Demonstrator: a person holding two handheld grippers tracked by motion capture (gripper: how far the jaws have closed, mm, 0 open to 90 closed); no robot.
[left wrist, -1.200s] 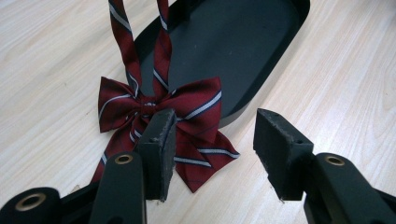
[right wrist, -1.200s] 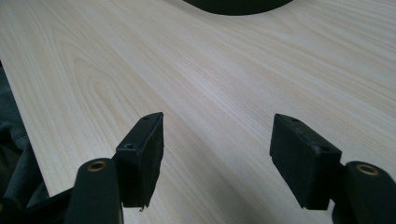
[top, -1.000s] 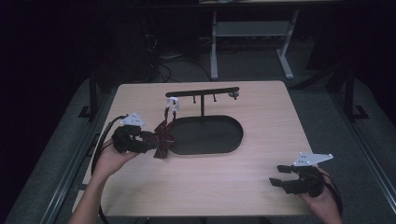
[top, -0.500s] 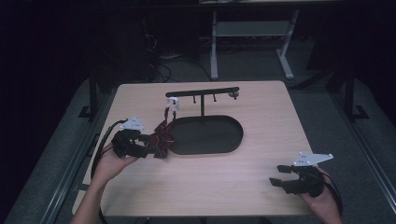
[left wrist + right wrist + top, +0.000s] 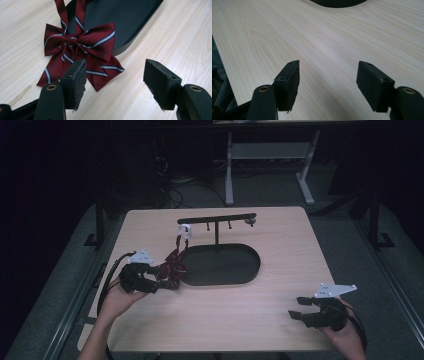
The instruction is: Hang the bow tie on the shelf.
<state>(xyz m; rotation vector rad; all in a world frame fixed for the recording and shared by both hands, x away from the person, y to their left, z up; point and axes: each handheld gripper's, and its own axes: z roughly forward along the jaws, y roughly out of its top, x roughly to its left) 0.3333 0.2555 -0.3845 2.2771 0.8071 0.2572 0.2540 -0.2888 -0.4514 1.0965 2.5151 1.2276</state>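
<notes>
A dark red bow tie (image 5: pixel 172 269) with pale stripes lies flat on the table, partly over the left end of the black oval base (image 5: pixel 225 265) of a stand. Its strap runs up to a white clip (image 5: pixel 185 230) on the stand's crossbar (image 5: pixel 216 218). My left gripper (image 5: pixel 156 279) stands open just left of the tie. In the left gripper view the bow tie (image 5: pixel 80 50) lies just beyond the left gripper (image 5: pixel 115 80), one tail reaching the left finger's tip. My right gripper (image 5: pixel 299 308) is open over bare wood at the near right, and nothing sits in the right gripper (image 5: pixel 328 82).
The light wooden table (image 5: pixel 260 330) has its near and right edges close to my right hand. Small pegs hang under the crossbar, and a pale knob (image 5: pixel 251 222) sits at its right end. A white-legged bench (image 5: pixel 270 150) stands on the dark floor behind.
My left gripper has drawn back a little to the left and toward the person, and the bow tie has settled lower beside the base. The right gripper has not moved.
</notes>
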